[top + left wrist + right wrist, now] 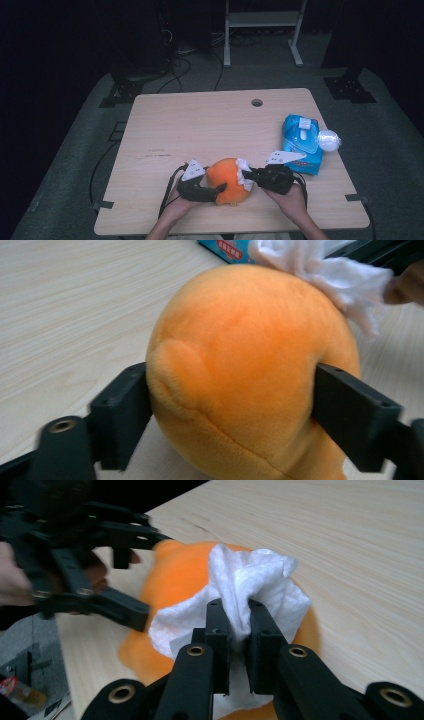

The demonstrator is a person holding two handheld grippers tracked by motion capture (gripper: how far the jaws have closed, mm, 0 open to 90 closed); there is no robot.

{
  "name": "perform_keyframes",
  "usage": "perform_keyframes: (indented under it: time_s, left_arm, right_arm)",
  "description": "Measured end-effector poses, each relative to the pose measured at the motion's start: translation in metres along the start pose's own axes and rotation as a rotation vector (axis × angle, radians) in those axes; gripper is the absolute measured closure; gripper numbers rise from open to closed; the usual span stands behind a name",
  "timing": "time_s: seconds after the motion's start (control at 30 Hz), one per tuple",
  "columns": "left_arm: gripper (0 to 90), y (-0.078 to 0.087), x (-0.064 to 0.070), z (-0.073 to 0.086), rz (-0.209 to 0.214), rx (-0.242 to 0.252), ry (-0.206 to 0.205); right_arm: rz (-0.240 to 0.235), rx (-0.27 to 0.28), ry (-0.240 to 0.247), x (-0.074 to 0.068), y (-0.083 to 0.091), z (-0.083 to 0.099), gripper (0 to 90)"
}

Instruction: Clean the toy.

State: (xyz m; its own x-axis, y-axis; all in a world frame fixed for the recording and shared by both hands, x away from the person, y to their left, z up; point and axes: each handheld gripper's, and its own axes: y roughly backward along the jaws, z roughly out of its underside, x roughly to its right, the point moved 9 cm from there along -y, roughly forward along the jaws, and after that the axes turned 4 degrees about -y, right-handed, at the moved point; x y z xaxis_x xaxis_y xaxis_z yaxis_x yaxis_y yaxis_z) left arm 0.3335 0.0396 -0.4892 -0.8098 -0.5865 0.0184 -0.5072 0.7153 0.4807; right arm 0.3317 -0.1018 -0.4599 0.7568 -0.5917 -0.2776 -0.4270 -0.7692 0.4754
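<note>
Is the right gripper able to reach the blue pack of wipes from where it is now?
Probably yes, but not freely. The pack of wipes lies close beside the right gripper, with bare table between. However, its jaws are shut on a white wipe against the orange plush toy.

Lab-style recording setup: bare wooden desk (pixel 200 125) on grey carpet (pixel 400 150), dark surround, black stand feet (pixel 120 92), loose cables (pixel 180 70), white frame (pixel 262 20).
</note>
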Motion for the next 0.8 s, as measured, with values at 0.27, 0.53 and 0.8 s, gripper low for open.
perform_keyframes:
  time_s: [0.27,0.53,0.8]
  left_arm:
    - [33.5,0.008,0.004,-0.011,-0.005,0.040,-0.081]
    - [17.8,0.000,0.004,-0.001,0.017,0.014,0.022]
    - [36.8,0.004,0.025,-0.012,0.001,0.032,-0.238]
  right_arm:
    - [0.052,0.007,-0.035,0.024,0.004,-0.001,80.6]
    - [0.081,-0.025,-0.008,0.025,0.001,0.006,80.7]
    - [0.028,0.037,0.118,-0.016,0.002,-0.015,80.8]
